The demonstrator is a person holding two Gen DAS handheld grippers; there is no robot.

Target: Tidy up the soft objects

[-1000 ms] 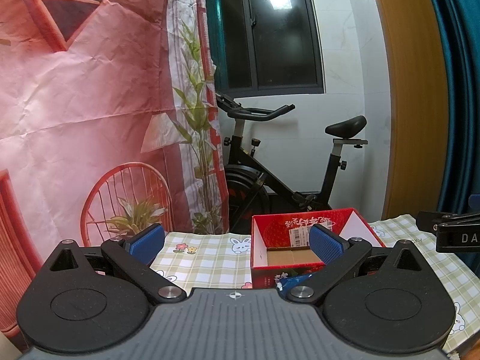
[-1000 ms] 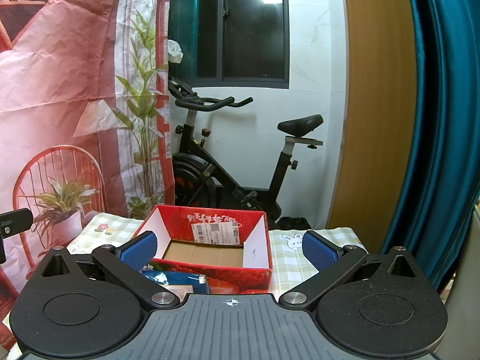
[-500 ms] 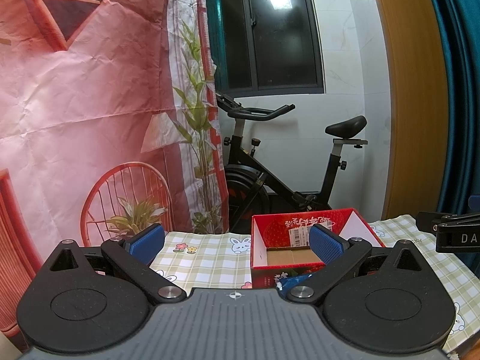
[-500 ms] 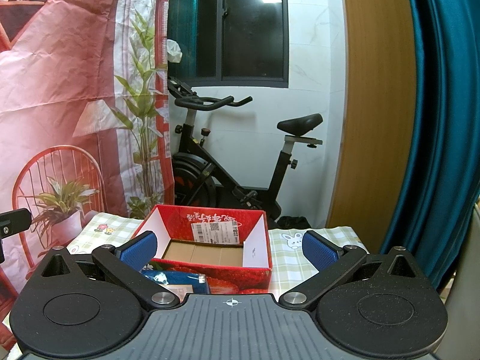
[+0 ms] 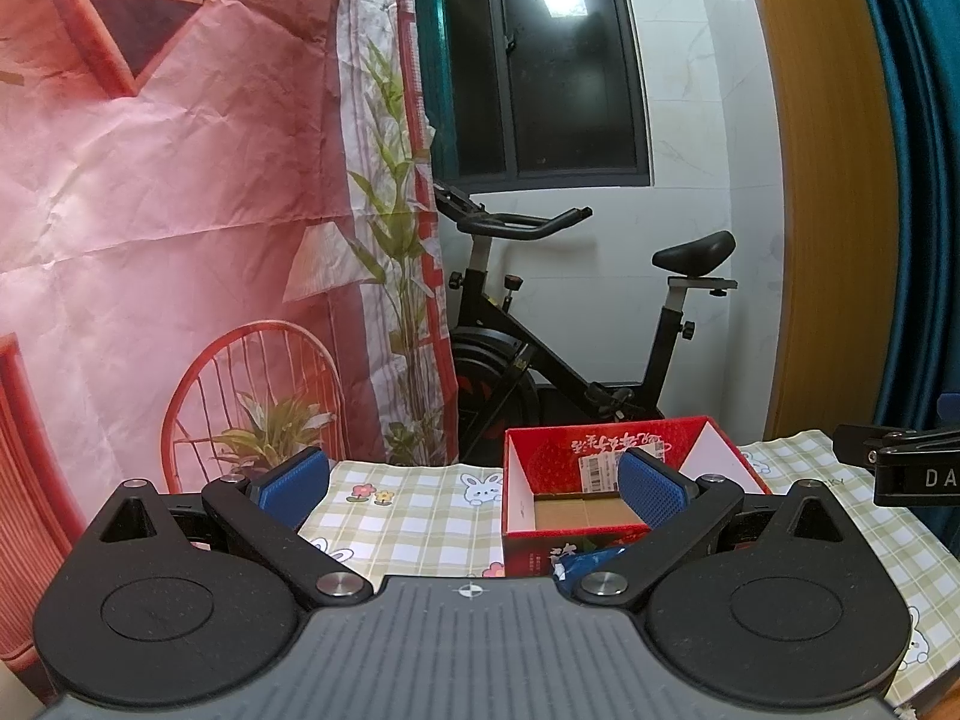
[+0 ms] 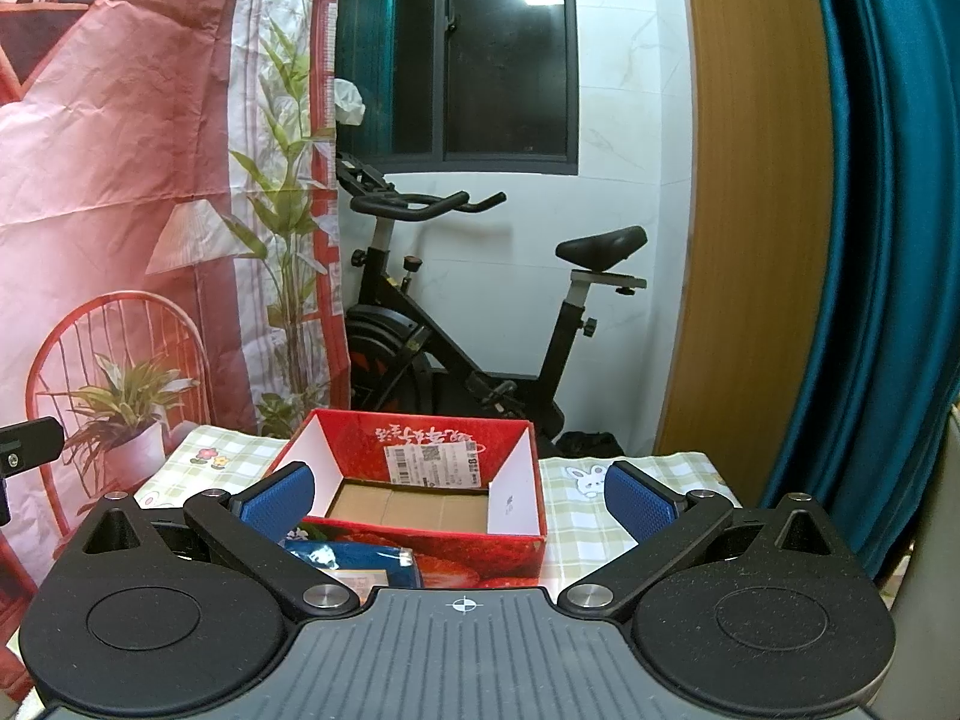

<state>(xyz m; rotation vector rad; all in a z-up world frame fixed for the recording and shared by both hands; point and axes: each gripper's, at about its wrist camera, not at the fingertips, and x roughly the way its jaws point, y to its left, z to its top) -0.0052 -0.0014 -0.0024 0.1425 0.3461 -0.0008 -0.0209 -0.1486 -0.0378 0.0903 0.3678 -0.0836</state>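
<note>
Both grippers spread and empty, the red box still bare.

Nearest, the left gripper [image 5: 471, 483] and right gripper [image 6: 459, 495] hover with jaws wide apart, holding nothing. Just beyond, a blue soft packet [image 6: 354, 561] lies on the checked bunny tablecloth [image 5: 414, 510] against the front wall of the red cardboard box [image 6: 516, 474], whose floor is empty; sorting seems not yet begun. Behind stand an exercise bike [image 6: 480, 324], a printed pink backdrop [image 5: 180, 210], a dark window [image 6: 510, 48] and a teal curtain [image 6: 888, 240].

"DA" on the black clamp [image 5: 912, 468], box label unreadable
</note>
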